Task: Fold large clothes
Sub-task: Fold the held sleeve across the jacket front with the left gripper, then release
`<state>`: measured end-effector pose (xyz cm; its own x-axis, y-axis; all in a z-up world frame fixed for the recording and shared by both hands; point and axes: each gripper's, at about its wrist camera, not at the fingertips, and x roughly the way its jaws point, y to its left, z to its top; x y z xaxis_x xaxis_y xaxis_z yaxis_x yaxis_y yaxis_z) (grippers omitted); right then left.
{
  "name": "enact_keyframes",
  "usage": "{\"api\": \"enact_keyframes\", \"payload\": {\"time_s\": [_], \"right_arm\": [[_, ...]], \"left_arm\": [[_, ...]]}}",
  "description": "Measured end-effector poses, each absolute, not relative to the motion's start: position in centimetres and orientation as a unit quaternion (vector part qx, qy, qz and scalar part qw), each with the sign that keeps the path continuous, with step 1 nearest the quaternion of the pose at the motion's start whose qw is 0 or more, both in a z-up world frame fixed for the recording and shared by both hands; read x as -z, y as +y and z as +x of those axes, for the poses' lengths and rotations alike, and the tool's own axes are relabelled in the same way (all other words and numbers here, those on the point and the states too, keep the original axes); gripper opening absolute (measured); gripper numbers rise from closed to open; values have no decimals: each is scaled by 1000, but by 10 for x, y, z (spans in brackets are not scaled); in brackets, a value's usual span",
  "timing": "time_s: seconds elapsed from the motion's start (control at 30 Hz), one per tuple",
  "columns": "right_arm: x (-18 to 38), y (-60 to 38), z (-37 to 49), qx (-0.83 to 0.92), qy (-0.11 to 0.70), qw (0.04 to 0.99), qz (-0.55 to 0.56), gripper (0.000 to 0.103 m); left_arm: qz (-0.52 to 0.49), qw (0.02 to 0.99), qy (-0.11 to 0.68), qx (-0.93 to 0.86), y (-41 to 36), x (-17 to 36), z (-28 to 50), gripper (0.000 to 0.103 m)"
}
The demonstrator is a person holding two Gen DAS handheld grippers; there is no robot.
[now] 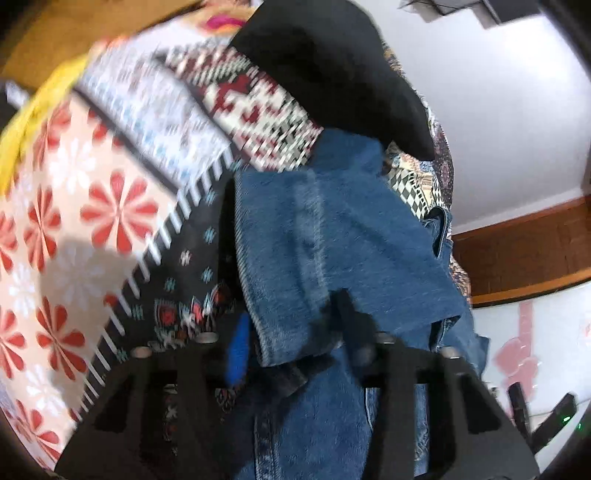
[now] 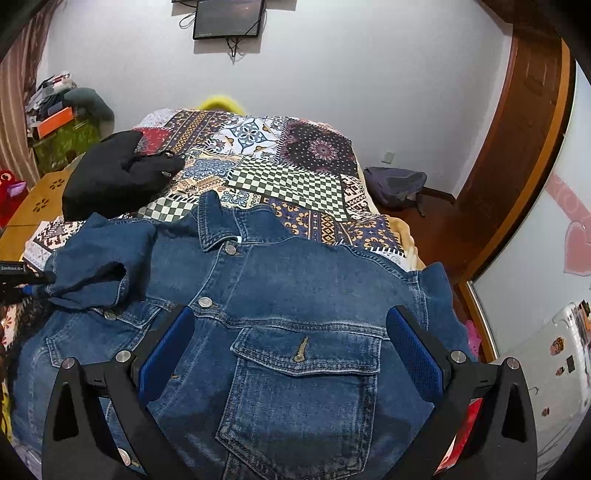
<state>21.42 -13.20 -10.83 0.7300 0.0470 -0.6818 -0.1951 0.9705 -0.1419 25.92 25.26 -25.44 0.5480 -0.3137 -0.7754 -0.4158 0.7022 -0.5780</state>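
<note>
A blue denim jacket lies front up, buttoned, on a patchwork bedspread. My right gripper hovers open over its chest pocket, blue pads wide apart with nothing between them. The jacket's left sleeve is folded in over the chest. My left gripper comes in from the left edge and pinches the cuff. In the blurred left wrist view the sleeve runs out from between the fingers of the left gripper, which is shut on it.
A black garment lies on the bed beyond the jacket, at the left. A wooden bedside table stands left of the bed. A backpack sits on the floor by the wooden door. A screen hangs on the far wall.
</note>
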Motion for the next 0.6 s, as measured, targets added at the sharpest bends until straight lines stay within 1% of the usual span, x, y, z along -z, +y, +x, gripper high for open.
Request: {"api": "enact_keyframes", "payload": {"time_s": [0.03, 0.1, 0.23, 0.43, 0.6], "right_arm": [[108, -134, 215, -65, 362, 925, -101, 103], [108, -136, 215, -65, 361, 925, -98, 103], [106, -141, 217, -63, 357, 927, -92, 103], [102, -159, 218, -56, 348, 933, -77, 103], [99, -179, 218, -44, 345, 935, -64, 103]], "left_arm": [[-366, 802, 471, -37, 249, 247, 262, 22], [-319, 826, 462, -52, 241, 228, 267, 12], [-265, 861, 432, -50, 226, 184, 275, 4], [-201, 908, 368, 2, 181, 106, 300, 4], [-155, 927, 329, 90, 110, 50, 328, 3]]}}
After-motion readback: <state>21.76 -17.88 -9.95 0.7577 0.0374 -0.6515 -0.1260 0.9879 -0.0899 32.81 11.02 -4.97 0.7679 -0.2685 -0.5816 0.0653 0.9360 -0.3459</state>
